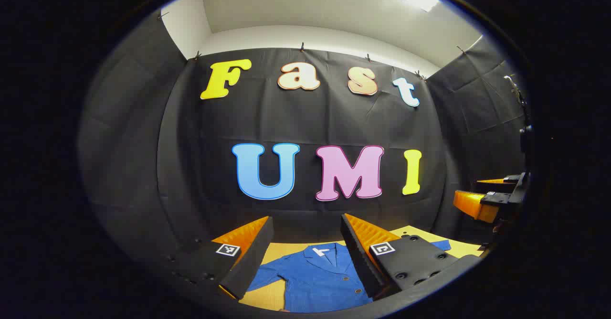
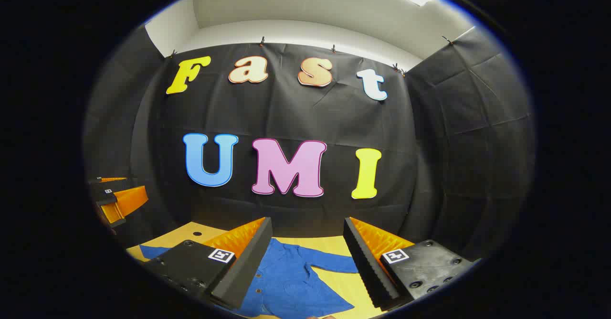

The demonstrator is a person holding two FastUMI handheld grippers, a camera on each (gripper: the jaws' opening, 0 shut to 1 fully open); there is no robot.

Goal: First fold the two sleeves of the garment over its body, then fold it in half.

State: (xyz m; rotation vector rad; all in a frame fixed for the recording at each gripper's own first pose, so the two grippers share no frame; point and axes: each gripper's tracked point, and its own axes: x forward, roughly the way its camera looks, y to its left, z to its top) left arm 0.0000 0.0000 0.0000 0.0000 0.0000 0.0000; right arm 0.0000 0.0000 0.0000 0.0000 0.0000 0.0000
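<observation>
I am holding my left gripper [image 1: 305, 257] up above the table, its two fingers spread wide apart with nothing between them. Through the gap, in the left gripper view, I am looking down on the blue button-up jacket [image 1: 317, 281], which is lying flat on the yellow-tan table [image 1: 458, 246] with its collar toward the black cloth wall [image 1: 305, 118]. One sleeve is reaching out to the left under my left finger, and a bit of blue is showing past my right finger, near the table's far right corner.

I am holding my right gripper [image 2: 308, 261] the same way, released and grasping nothing, raised over the table. In the right gripper view the jacket [image 2: 291, 283] is spreading out below the open fingers, one sleeve stretching to the right across the table [image 2: 191, 233] and the other sleeve's end peeking out at the left, beyond my left finger. Both sleeves are lying out to the sides, not yet folded over the body.

Each gripper is also appearing at the edge of the other's view, well apart from it and off the cloth.
</observation>
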